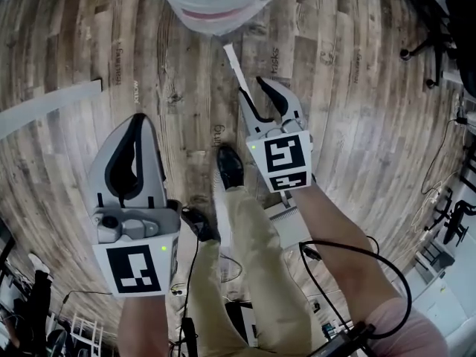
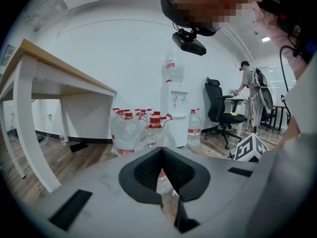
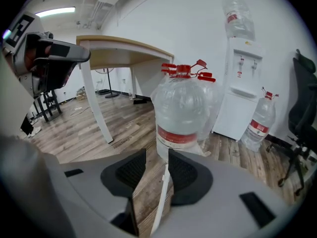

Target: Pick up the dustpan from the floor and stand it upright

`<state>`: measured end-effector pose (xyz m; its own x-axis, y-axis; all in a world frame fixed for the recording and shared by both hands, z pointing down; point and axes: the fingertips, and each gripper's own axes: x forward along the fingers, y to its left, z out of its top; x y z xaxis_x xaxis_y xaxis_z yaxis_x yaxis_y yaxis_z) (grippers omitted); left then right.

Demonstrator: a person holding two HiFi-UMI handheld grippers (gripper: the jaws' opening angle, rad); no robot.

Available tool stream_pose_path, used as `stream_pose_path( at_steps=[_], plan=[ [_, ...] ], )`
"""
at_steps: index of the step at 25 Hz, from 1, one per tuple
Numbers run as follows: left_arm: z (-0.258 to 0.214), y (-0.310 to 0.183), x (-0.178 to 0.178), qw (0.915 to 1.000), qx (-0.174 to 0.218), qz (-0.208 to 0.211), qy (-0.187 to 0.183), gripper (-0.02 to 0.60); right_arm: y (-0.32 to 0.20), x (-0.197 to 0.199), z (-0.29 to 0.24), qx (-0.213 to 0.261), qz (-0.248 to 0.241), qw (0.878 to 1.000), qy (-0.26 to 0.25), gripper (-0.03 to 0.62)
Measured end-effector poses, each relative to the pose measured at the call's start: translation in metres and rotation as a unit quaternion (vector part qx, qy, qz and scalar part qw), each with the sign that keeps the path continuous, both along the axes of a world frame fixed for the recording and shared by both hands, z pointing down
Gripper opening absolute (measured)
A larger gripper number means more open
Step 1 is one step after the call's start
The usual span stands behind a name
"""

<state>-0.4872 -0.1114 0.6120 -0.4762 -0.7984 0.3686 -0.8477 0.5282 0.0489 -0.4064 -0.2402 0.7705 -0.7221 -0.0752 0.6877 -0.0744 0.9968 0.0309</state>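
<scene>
A person stands on a wood floor (image 1: 357,125) with a gripper in each hand. The right gripper (image 1: 251,88), held out ahead of the person's shoe (image 1: 229,166), has its jaws parted around the thin white dustpan handle (image 1: 234,65), which juts out past the jaw tips towards a cluster of water bottles (image 1: 212,2).

In the right gripper view, the dustpan handle (image 3: 161,202) runs up through the gap of the right gripper (image 3: 157,155). It lies against one pad, and floor shows between it and the other. The pan end cannot be made out.

The left gripper (image 1: 141,119) is held lower and to the side, well apart from the handle. In the left gripper view the left gripper (image 2: 161,150) has its pads pressed together at the tips with nothing between them.

Beyond the jaws stand the water bottles (image 3: 183,113), a water cooler (image 3: 240,98) and a white-legged table (image 3: 124,51).
</scene>
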Motion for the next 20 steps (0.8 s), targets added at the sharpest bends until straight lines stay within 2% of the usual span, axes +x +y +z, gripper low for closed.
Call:
stream_pose_path(
  at_steps=[5, 13, 20],
  plan=[
    [0.022, -0.006, -0.001, 1.0000, 0.002, 0.003, 0.000, 0.012, -0.001, 0.002, 0.031, -0.002, -0.007, 1.000, 0.011, 0.144],
    [0.065, 0.006, -0.001, 0.9998, -0.015, 0.001, 0.009, 0.012, -0.009, 0.000, 0.083, -0.006, -0.002, 0.999, 0.033, 0.149],
    [0.086, 0.004, -0.007, 0.9997, -0.020, 0.001, 0.010, 0.013, -0.014, -0.007, 0.116, -0.023, -0.010, 0.998, 0.049, 0.191]
  ],
)
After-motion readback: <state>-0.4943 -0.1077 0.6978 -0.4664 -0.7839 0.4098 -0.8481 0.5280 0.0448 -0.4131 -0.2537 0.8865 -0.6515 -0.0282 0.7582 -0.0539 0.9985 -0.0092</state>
